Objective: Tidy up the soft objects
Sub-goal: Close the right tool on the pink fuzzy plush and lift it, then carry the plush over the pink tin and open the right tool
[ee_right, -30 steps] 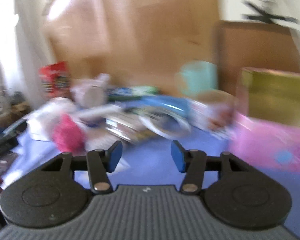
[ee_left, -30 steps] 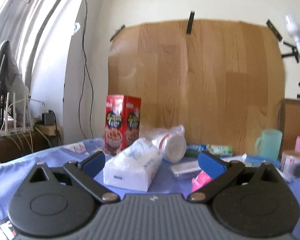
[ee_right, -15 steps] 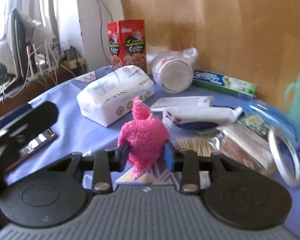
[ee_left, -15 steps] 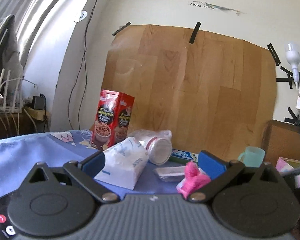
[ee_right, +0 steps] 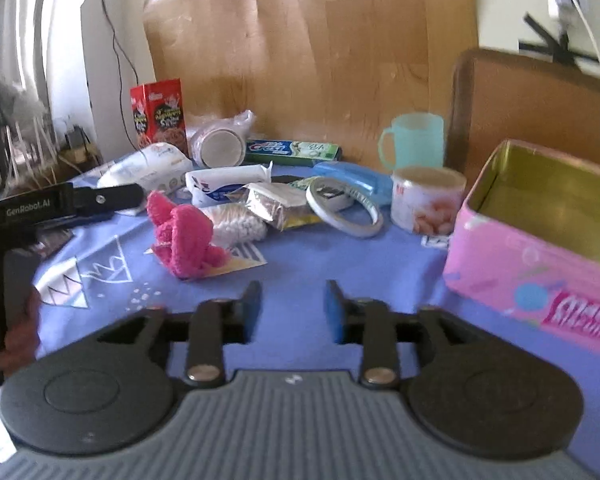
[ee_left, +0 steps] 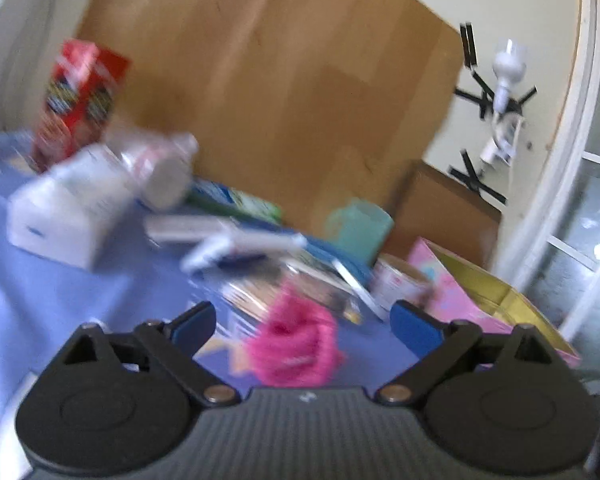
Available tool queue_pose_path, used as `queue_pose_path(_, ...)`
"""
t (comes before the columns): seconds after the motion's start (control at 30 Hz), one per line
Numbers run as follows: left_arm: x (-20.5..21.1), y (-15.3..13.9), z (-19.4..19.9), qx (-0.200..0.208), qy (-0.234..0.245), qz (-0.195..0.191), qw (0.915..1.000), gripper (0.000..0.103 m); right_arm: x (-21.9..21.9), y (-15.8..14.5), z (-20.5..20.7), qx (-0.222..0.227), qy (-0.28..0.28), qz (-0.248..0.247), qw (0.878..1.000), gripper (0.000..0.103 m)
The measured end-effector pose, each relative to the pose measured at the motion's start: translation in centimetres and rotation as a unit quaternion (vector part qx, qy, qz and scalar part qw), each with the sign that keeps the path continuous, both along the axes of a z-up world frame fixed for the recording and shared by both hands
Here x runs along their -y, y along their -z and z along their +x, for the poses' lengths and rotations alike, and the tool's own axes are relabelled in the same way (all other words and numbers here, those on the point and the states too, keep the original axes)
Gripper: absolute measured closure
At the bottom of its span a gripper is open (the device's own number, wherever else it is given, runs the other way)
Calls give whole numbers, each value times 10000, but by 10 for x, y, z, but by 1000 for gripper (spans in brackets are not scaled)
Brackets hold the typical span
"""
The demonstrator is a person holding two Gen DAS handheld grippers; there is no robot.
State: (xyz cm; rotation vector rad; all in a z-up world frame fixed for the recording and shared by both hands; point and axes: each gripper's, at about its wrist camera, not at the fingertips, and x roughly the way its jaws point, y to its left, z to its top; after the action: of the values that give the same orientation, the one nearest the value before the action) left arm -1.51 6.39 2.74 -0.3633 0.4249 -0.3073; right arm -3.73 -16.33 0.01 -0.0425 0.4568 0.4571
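Daylight floods your scene from the window at the left of the right wrist view, washing out the white curtain (ee_right: 28,20). Your left wrist view is smeared by motion blur: the red cardboard carton (ee_left: 78,98) and fluffy pink knitted toy (ee_left: 296,344) lose all detail. Your right wrist view stays mostly sharp, though fisheye distortion bows the tall wooden board (ee_right: 312,52).
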Motion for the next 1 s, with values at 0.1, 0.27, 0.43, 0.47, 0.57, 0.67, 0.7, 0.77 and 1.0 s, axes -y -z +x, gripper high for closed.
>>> queue_pose_path(0.1, 0, -1, 10, -216, -96, -5, 9997, 8, -22, 5, 9, -7, -400, -175, 9990, 50)
queue_pose_path(0.27, 2, -1, 24, -633, -53, -188, 9978, 39, -73, 18, 41, 32, -1003, -587, 9932, 35)
queue_pose_path(0.43, 20, 3, 32, -912, 195, -16, 9956, 57, -81, 25, 54, -140, -995, -362, 9943, 63)
queue_pose_path(0.47, 25, -2, 30, -813, 352, -76, 9960, 57, -71, 22, 47, -30, -901, -281, 9955, 63)
queue_pose_path(0.57, 53, -18, 31, -529, 907, -110, 9944, 57, -35, 10, 17, 583, -411, -215, 9972, 64)
queue_pose_path(0.67, 101, -33, 45, -275, 1549, -36, 9875, 57, 5, -1, -2, 1139, 292, -304, 9926, 64)
queue_pose_path(0.7, 119, -38, 52, -218, 1756, -18, 9842, 57, 18, -5, -5, 1284, 549, -349, 9896, 64)
queue_pose_path(0.77, 154, -48, 67, -149, 2074, -21, 9781, 57, 46, -13, -5, 1450, 1044, -380, 9832, 64)
queue_pose_path(1.0, 237, -56, 92, -128, 2417, 63, 9703, 44, 134, -25, 34, 1276, 2610, -377, 9561, 49)
